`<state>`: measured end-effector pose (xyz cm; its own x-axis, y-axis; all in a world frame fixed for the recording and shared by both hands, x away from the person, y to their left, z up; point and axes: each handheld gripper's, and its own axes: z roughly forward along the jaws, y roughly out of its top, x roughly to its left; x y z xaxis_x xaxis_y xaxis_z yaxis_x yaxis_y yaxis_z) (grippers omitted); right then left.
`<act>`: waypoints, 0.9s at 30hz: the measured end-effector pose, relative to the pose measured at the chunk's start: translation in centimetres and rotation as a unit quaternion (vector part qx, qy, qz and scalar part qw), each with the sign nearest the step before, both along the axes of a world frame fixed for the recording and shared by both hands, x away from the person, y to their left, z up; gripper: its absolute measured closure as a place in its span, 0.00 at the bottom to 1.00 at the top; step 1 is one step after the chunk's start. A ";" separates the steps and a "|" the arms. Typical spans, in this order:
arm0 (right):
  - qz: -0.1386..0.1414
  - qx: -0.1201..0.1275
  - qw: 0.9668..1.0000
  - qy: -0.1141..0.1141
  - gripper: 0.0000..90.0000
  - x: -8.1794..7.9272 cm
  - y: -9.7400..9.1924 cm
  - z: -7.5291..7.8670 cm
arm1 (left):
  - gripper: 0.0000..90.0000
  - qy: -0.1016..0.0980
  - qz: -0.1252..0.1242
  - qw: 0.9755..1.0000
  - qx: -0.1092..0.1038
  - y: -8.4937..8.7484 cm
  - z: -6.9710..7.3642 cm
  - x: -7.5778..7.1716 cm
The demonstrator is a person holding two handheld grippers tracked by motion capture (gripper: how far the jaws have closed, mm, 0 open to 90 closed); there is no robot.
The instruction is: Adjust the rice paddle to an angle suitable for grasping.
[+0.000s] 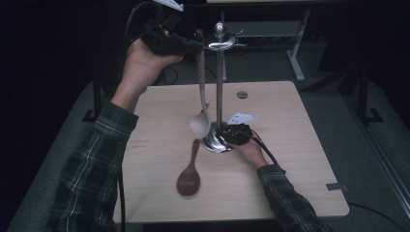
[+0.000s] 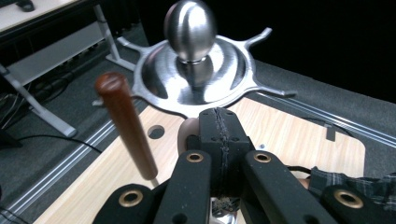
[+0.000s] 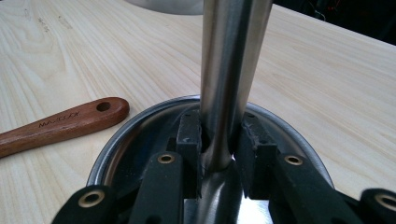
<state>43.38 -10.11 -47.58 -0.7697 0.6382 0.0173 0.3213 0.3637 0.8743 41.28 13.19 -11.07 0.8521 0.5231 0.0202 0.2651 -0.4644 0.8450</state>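
Utensil stand (image 1: 219, 87) as landmark, upright on the table (image 1: 290, 159). The right gripper (image 3: 218, 140) pinches the stand's steel post just above its round base (image 3: 116, 140), steadying it. The left gripper (image 2: 219, 135), raised beside the stand's hooked top plate (image 2: 159, 79), has its jaws pressed together on the upper handle of a pale ladle (image 1: 200, 123); the ladle hangs down alongside the post, its bowl just above the base. A brown wooden handle (image 2: 126, 126) stands near the top plate, left of the left gripper; what it belongs to cannot be told. A dark wooden spoon (image 1: 189, 176) lies flat on the table in front of the base. Judged risks: the ladle's handle end may miss or slide off a hook (image 2: 261, 37) if brought in tilted, dropping the ladle onto the base; a sideways push at the top may tip the stand if the right gripper slips on the smooth post.
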 end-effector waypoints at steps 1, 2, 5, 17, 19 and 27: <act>-0.001 0.000 1.000 0.001 0.80 0.0 0.0 0.0 | 1.00 0.000 0.004 1.000 0.001 0.1 0.0 0.1; -0.001 0.000 1.000 0.001 0.80 0.0 0.0 0.0 | 1.00 0.000 0.005 1.000 -0.001 0.2 0.0 0.2; -0.002 0.000 1.000 0.002 0.80 0.0 0.0 0.0 | 1.00 0.000 0.011 1.000 0.000 0.4 0.1 0.5; -0.001 -0.002 1.000 0.002 0.80 0.0 0.0 0.0 | 1.00 0.001 0.025 1.000 -0.016 0.8 -0.1 1.0; -0.001 -0.002 1.000 0.002 0.80 0.0 0.0 0.0 | 1.00 -0.002 0.024 1.000 -0.013 0.9 -0.1 0.9; -0.001 -0.001 1.000 0.001 0.80 0.0 0.0 0.0 | 1.00 0.003 0.005 1.000 -0.023 1.4 -1.2 -1.1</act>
<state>43.37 -10.09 -47.58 -0.7677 0.6405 0.0176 0.3245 0.3650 0.8726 40.18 14.56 -12.24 0.8471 0.5314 -0.0090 0.2744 -0.4228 0.8637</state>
